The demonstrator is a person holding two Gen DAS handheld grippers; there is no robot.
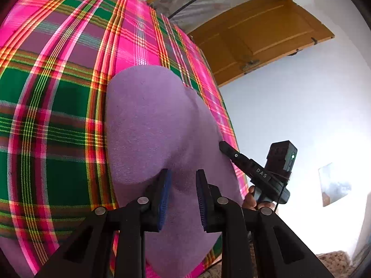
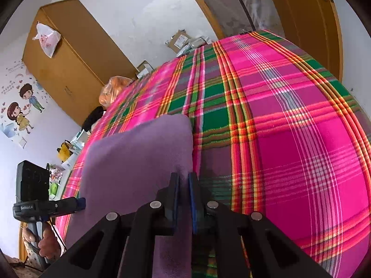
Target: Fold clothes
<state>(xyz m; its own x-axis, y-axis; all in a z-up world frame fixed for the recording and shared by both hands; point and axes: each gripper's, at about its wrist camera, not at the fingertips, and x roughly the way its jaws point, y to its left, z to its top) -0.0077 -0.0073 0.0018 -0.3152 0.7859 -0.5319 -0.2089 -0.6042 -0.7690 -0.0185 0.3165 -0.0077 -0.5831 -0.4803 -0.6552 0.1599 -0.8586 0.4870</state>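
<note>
A purple fleece garment (image 1: 150,125) lies folded on a bed covered with a pink, green and yellow plaid blanket (image 1: 53,74). In the left wrist view it rests near the blanket's right edge, its smooth rounded fold pointing away from the camera.

The left hand-held gripper (image 1: 183,192) sits low over the garment with its blue pads spread apart; fleece shows in the gap between them, with nothing pinched. The right hand-held gripper (image 2: 184,199) is at the garment's right edge, its pads drawn nearly together with only a thin slit between; whether fabric is caught in that slit cannot be told.

A person's hand (image 2: 47,241) grips the handle of the left tool, beside the garment.

Beyond the garment, past the bed's far side, stand a wooden wardrobe (image 2: 69,64) with a plastic bag (image 2: 47,38) hanging on it, and a cartoon wall sticker (image 2: 20,108). A wooden door (image 1: 257,39) stands past the blanket's far corner.
</note>
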